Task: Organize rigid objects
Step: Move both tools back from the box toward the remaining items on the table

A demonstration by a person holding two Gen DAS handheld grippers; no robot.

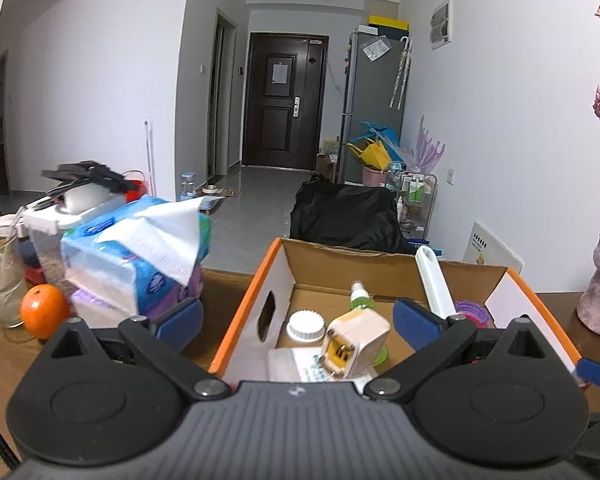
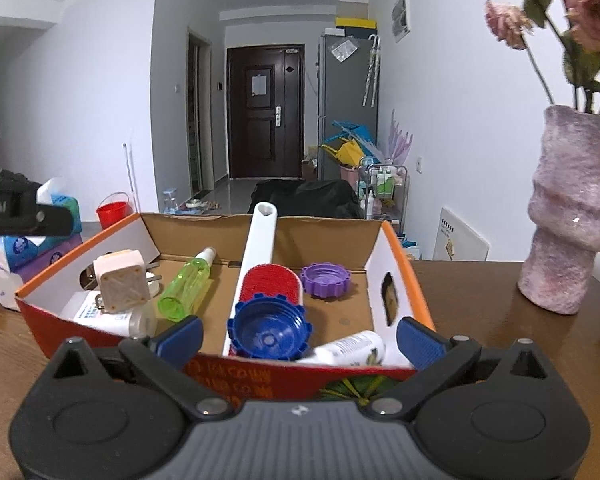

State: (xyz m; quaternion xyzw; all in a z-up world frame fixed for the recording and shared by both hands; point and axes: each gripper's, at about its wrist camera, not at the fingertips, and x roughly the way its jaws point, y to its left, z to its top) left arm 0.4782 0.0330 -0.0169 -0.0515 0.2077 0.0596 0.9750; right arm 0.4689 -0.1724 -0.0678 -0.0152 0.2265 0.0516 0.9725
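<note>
Brush (image 2: 260, 256) lengthwise in box (image 2: 396, 248), handle toward door; both tools (image 1: 298, 320) (image 2: 299, 336) released.

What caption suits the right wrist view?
Open right claw facing a cardboard box holding green spray bottle, blue cap, purple cap.

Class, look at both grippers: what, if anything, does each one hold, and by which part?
Nothing is held. The left gripper and right gripper both stand open and empty in front of the cardboard box.
</note>
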